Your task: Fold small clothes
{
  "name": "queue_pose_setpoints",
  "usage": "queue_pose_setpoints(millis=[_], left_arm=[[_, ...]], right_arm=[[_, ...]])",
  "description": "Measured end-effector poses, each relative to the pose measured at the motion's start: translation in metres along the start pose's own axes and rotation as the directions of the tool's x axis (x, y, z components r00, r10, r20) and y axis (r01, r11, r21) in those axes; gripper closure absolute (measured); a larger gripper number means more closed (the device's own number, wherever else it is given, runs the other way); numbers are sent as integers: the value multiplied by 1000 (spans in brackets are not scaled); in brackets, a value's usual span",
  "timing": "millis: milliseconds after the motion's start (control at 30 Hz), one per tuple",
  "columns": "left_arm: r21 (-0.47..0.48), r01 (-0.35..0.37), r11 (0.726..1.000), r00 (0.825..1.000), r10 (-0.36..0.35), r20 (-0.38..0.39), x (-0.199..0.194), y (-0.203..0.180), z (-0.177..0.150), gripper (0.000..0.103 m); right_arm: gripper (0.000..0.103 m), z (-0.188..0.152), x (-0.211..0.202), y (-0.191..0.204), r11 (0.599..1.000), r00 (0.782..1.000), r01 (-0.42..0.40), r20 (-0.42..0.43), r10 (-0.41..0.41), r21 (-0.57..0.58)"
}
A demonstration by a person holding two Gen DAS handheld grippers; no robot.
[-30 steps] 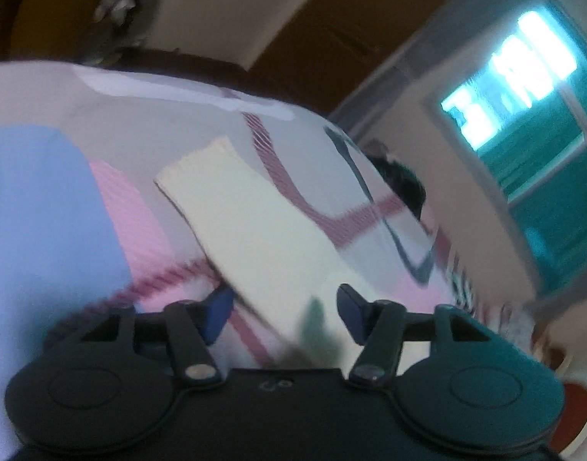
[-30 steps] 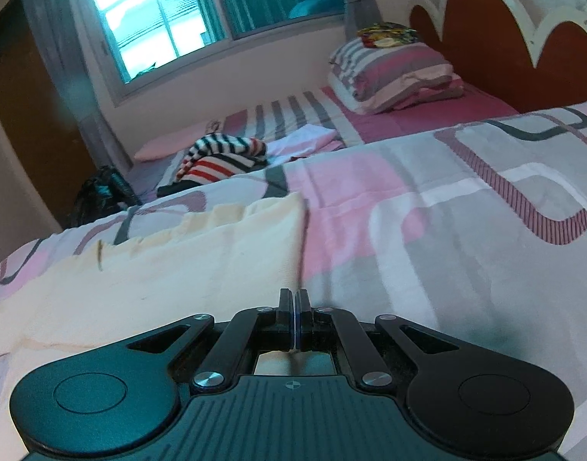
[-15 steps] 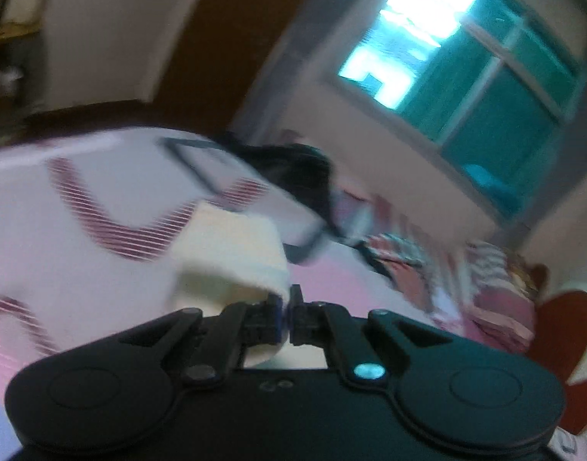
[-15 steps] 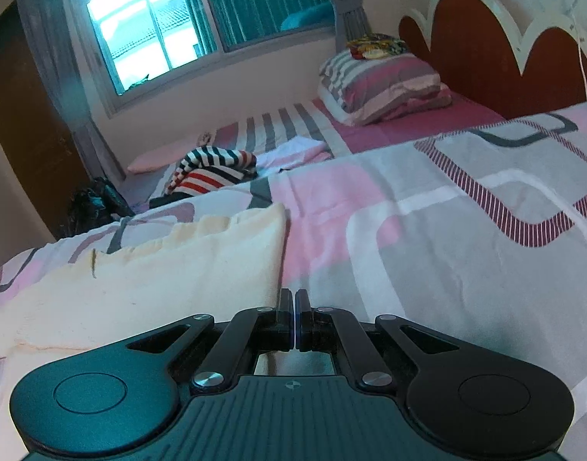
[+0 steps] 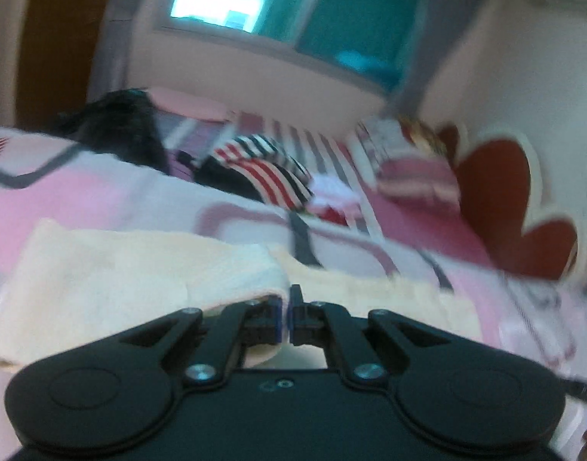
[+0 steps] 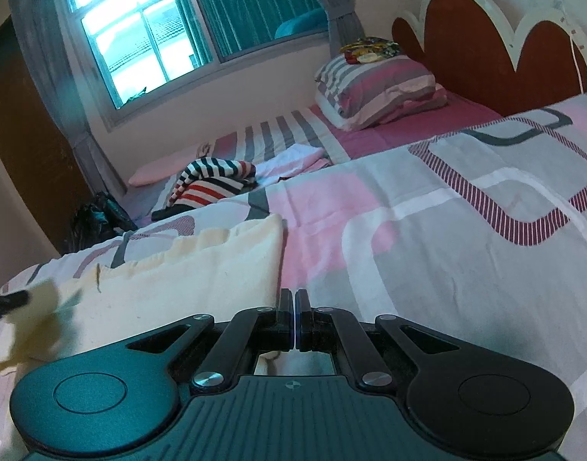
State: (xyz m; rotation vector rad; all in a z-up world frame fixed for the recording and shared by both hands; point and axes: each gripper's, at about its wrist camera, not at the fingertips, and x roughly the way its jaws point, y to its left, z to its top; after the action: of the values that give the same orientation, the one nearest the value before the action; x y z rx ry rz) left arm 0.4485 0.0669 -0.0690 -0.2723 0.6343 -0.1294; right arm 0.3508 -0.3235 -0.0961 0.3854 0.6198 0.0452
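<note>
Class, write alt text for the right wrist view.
A shut right gripper pins the near edge of a cream garment lying on a pink and grey patterned bedspread. Behind are a striped pillow and a bright window.

A home bedroom. A bed with a patterned pink and grey bedspread (image 6: 427,238) fills the near view; beyond it lies a second bed with a striped pillow (image 6: 374,88) against a scalloped red headboard (image 6: 485,50). A curtained window (image 6: 186,34) glows far left, beside a brown door (image 6: 20,146).
</note>
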Motion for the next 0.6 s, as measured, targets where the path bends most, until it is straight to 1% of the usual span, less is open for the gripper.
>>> queue_pose_setpoints(millis=[133,233,267,300,333,367,400,433,467,500,533,600], left_arm=[[110,19,994,999,-14,-45,16,-39,-22,101],[200,37,979,996,-18,-92,28,-62,-37,99],[222,45,974,994,-23,-104,31,-70,-42,86],[239,59,969,993,-32,-114,34,-77,-47,79],[248,77,966,991,-47,-123,36,-83,-52,63],[250,106,962,988,-73,-137,38,-87,-56,51],[249,152,957,981,-116,-155,38,-90,-61,46],[247,200,948,974,-165,-156,35,-92,-64,33],[252,234,939,968,-202,-149,32,-94,-67,26],[259,249,933,966,-221,-131,24,-93,-69,28],[259,243,935,969,-221,-111,16,-89,-71,28],[227,195,954,980,-179,-93,6,-68,-68,30]], right_arm=[[103,-5,0,-3,1000,1000,-2,-11,2,16],[103,-8,0,-4,1000,1000,-5,-22,5,19],[103,-9,0,-4,1000,1000,-7,-24,8,20],[103,-10,-1,-4,1000,1000,-10,-27,10,22],[103,-10,-1,-5,1000,1000,-10,-27,10,24],[103,-10,-1,-4,1000,1000,-12,-25,13,27],[103,-9,-2,-3,999,1000,-19,-23,19,31],[103,-8,-1,-2,999,999,-24,-21,25,33],[103,-8,-1,1,999,999,-28,-20,28,30],[103,-6,0,5,999,999,-37,-21,38,24],[103,-5,1,9,998,998,-54,-21,54,18],[103,-2,3,19,996,996,-92,-23,92,2]])
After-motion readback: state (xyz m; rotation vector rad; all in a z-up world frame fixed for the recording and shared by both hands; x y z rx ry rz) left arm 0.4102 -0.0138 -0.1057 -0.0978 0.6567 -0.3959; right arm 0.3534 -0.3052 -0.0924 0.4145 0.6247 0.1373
